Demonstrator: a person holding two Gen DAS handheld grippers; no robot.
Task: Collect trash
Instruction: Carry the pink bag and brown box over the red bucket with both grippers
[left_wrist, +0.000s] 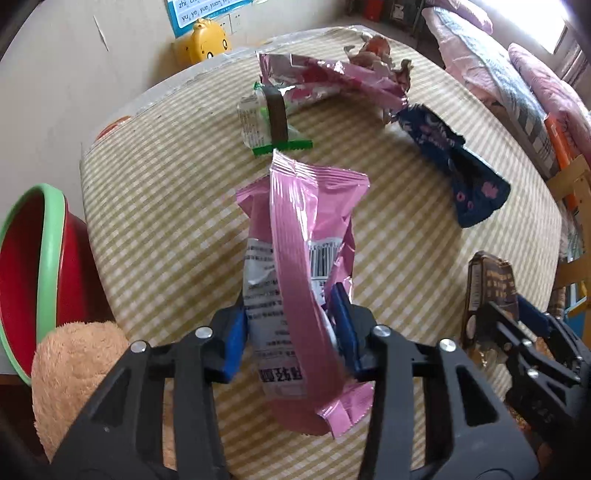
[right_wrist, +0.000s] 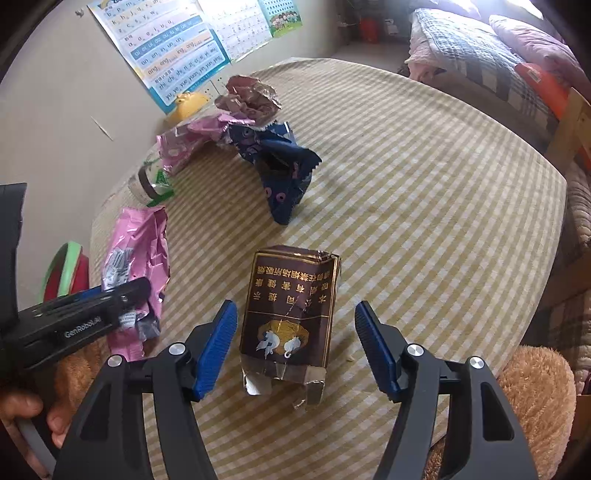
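Your left gripper (left_wrist: 291, 332) pinches the pink wrapper (left_wrist: 299, 236) between its blue pads, near the table's (left_wrist: 406, 229) left edge. Your right gripper (right_wrist: 295, 347) stands wide, its pads clear either side of the brown cigarette pack (right_wrist: 291, 310) lying flat near the front edge.

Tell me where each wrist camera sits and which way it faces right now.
Left wrist: on the left gripper, looking steeply down at the pink wrapper its pads pinch; right gripper at the edge.
Right wrist: on the right gripper, looking down at the brown packet between open jaws; a hand shows.
Shared: checked table, both wrappers.
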